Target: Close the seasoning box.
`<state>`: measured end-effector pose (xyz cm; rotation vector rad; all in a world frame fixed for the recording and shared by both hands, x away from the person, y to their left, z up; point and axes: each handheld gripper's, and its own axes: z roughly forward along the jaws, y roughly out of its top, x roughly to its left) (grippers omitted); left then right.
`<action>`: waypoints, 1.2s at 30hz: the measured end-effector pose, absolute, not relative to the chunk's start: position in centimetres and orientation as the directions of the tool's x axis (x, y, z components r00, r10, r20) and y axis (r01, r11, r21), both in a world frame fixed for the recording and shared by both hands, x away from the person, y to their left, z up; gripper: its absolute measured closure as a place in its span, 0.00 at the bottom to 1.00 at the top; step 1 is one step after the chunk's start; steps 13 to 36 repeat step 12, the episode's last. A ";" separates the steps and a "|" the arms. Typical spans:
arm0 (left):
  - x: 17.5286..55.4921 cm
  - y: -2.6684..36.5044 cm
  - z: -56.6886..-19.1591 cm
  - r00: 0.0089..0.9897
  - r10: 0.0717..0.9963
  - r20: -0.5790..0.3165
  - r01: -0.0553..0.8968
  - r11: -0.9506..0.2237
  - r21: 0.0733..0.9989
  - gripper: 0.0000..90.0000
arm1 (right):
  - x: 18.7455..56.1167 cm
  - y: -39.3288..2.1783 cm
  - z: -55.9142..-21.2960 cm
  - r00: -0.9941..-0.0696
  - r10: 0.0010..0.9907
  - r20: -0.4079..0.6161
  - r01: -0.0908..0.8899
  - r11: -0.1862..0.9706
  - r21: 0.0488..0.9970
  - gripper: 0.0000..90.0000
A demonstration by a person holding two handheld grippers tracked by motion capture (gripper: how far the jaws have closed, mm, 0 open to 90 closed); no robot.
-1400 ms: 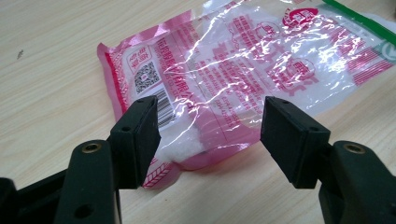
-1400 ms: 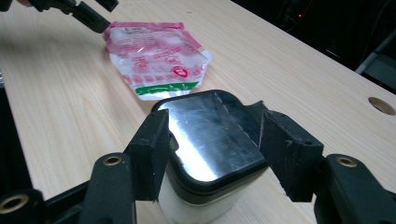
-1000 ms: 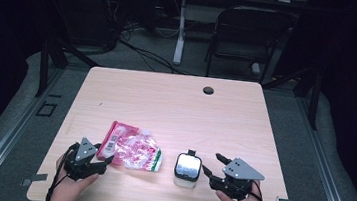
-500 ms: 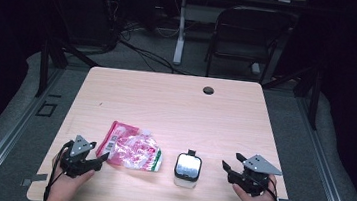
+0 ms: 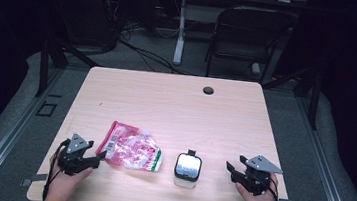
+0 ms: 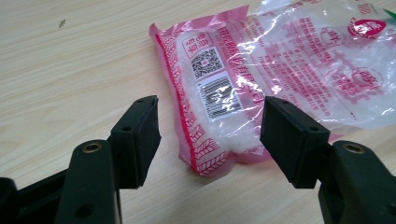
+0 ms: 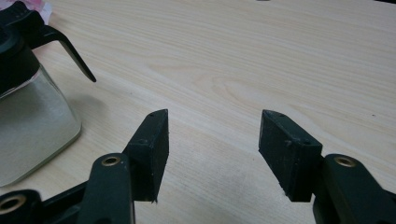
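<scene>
1. We are looking down on a pale wooden surface (image 5: 176, 105), with a hand at each near corner holding tongs.
2. The left tongs (image 5: 102, 156) are sitting at the near left, jaws spread apart and holding nothing, tips pointing toward the bag (image 5: 133, 147).
3. In the left gripper view the left tongs (image 6: 210, 135) are framing the bag (image 6: 261, 70) between their released jaws; its near corner, with a barcode and a square code, is lying flat in the gap, touching neither jaw.
4. The bag is clear plastic with pink print, white stuff showing inside; it is lying left of centre near the front edge.
5. The jar (image 5: 187, 170), glass with a black lid, is standing upright just right of the bag, apart from it.
6. The right tongs (image 5: 230, 167) are resting at the near right, well clear of the jar, jaws open and empty.
7. In the right gripper view the right tongs (image 7: 212, 140) are gaping over bare wood, the jar (image 7: 32, 126) off to their left.
8. A dark round hole (image 5: 208, 90) is sitting near the far edge.
</scene>
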<state>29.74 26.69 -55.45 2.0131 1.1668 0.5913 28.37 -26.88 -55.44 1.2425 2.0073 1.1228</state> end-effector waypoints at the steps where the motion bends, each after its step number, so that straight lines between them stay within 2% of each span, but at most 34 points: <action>1: 29.8 26.7 -55.5 0.481 0.876 0.028 0.545 -0.324 0.773 0.42 | 28.4 -26.9 -55.4 -0.439 0.899 -0.003 0.468 0.231 0.853 0.47; 5: 29.9 26.7 -55.6 0.482 0.876 0.027 0.550 -0.327 0.769 0.42 | 28.5 -27.0 -55.7 -0.436 0.900 0.025 0.480 0.209 0.852 0.47; 36: 30.0 26.5 -55.6 0.488 0.872 0.032 0.548 -0.335 0.766 0.42 | 28.5 -26.9 -55.9 -0.446 0.895 0.021 0.488 0.223 0.844 0.47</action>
